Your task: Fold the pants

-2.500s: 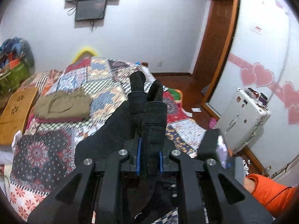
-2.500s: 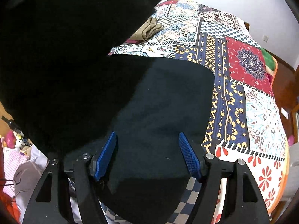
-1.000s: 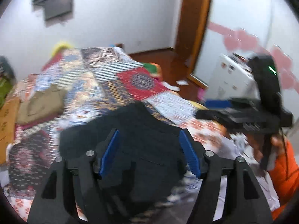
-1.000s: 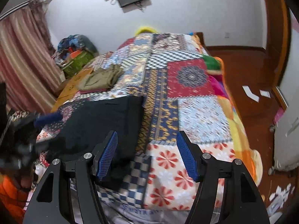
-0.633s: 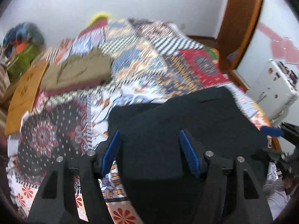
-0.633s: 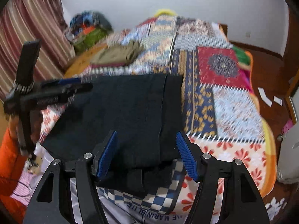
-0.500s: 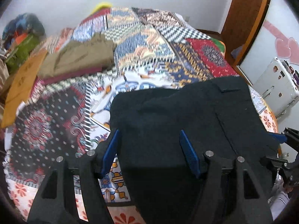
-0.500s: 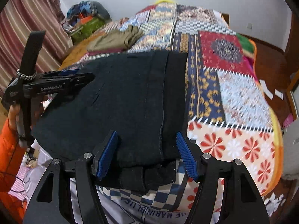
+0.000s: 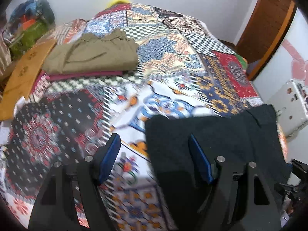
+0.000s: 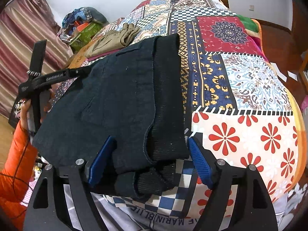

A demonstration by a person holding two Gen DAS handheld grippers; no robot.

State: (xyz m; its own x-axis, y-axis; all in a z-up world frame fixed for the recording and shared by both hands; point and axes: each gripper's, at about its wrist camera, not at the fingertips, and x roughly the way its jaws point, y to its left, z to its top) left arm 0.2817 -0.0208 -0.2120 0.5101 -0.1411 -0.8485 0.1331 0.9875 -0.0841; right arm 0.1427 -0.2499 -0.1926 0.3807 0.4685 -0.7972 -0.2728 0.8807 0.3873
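At the bed's near edge my right gripper [image 10: 149, 161] hangs spread wide and empty over the folded black pants [image 10: 123, 100], while my left gripper [image 9: 155, 158], equally agape, holds nothing beside their left edge. Only the right view shows the ribbed waistband and my orange sleeve [image 10: 13, 165]; only the left shows the white case [image 9: 294, 104]. Khaki clothes [image 9: 92, 57] lie farther up the quilt [image 9: 63, 119].

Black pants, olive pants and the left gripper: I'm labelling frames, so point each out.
black pants [image 10: 119, 96], right wrist view, flat top layer.
olive pants [image 9: 94, 57], left wrist view, middle of the folded stack.
left gripper [image 9: 154, 156], left wrist view, between open fingertips.
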